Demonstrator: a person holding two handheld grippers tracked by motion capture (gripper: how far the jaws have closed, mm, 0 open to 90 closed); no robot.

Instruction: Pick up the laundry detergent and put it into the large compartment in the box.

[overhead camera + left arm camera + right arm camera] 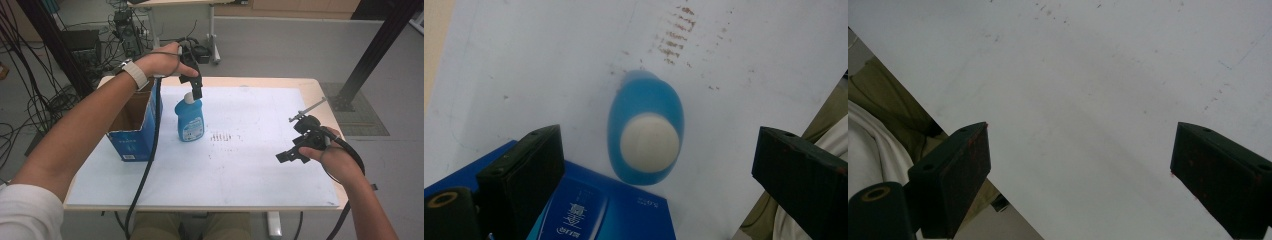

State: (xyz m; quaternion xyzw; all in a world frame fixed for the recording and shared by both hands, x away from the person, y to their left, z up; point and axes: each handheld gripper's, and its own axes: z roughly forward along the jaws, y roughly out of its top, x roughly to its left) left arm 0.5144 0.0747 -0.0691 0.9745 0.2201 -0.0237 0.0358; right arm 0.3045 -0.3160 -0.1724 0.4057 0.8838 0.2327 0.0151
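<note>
Item 1: blue bottle (190,119), white cap (649,142), upright on the white mat (250,165) just right of the open blue box (131,129).

Item 2: my left gripper (196,86), jaws spread, poised above the cap. I would descend straight, centre the cap, then close gently.

Item 3: right gripper (292,154), jaws spread, empty, near right.

A blue bottle (190,120) with a white cap (649,142) and a pale label stands left of centre in the high view. The open box (135,127) at its left is blue outside, brown cardboard inside. The white sheet (250,160) carries brownish smudge rows (676,35) mid-frame. Both grippers are black.
</note>
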